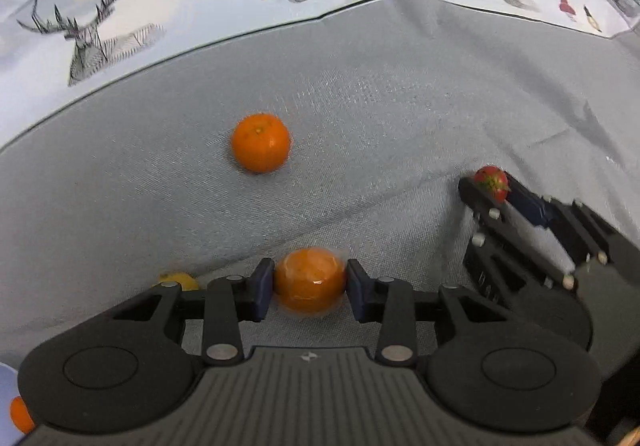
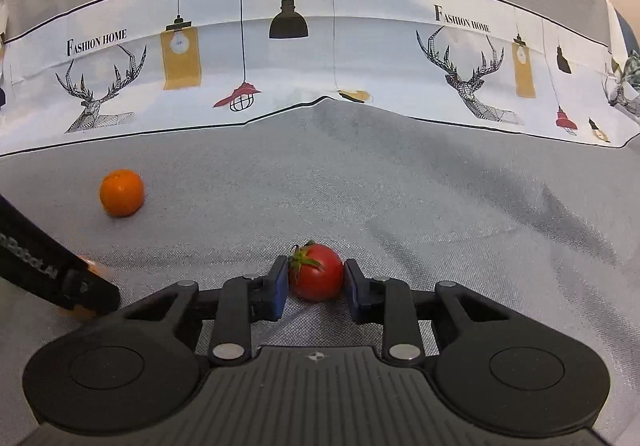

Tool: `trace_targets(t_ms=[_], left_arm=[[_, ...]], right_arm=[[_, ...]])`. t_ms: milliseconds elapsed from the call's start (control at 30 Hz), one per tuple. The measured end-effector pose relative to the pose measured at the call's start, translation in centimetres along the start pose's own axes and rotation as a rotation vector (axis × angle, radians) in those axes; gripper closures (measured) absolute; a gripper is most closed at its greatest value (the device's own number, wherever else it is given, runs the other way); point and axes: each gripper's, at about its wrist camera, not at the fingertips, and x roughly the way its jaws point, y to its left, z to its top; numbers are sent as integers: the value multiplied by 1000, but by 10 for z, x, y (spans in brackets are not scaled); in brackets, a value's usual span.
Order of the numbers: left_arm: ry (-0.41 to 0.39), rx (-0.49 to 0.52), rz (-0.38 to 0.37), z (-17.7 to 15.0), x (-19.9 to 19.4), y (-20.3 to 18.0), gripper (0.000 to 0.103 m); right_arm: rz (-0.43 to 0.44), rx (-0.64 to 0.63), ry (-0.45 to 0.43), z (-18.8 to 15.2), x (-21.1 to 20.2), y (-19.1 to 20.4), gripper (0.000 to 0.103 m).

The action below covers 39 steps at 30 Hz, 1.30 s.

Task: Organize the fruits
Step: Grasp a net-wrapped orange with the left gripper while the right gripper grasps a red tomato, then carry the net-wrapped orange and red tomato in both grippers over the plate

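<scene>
Left gripper (image 1: 310,288) clamps a mandarin (image 1: 310,280); open cloth (image 1: 400,118) beyond.

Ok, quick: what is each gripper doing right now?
Left gripper: shut on the round orange mandarin.
Right gripper: shut on the small red tomato with a green stem.

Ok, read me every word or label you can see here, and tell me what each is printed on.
"FASHION HOME": printed twice on the patterned cloth band, above each deer head.
"...Robot.AI": white lettering on the left tongs, seen from the right wrist view; the first letters are cut off.
Nothing readable on the fruit.
</scene>
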Motion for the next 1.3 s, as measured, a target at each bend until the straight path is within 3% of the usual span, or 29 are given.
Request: trace_targets(t_ms=[133, 367, 567, 733, 900, 1067, 1167, 1300], left_arm=[[-31, -24, -20, -11, -29, 2, 61], [-135, -38, -5, -47, -124, 8, 61], [-175, -69, 49, -104, -199, 25, 61], [-180, -108, 76, -160, -247, 43, 61], [-188, -156, 98, -213, -285, 60, 61], [-228, -188, 175, -267, -318, 72, 61], [-270, -189, 235, -298, -332, 72, 61], [-295, -242, 209, -328, -346, 77, 61]], right_arm=[[-38, 59, -21, 1, -3, -9, 73], [-104, 107, -98, 3, -23, -21, 73], [-110, 90, -174, 11, -98, -17, 73], [41, 56, -195, 6, -190, 6, 73], [270, 43, -124, -7, -270, 44, 73], [508, 53, -35, -11, -328, 79, 73], [589, -11, -40, -10, -358, 101, 73], [607, -131, -82, -17, -394, 125, 73]])
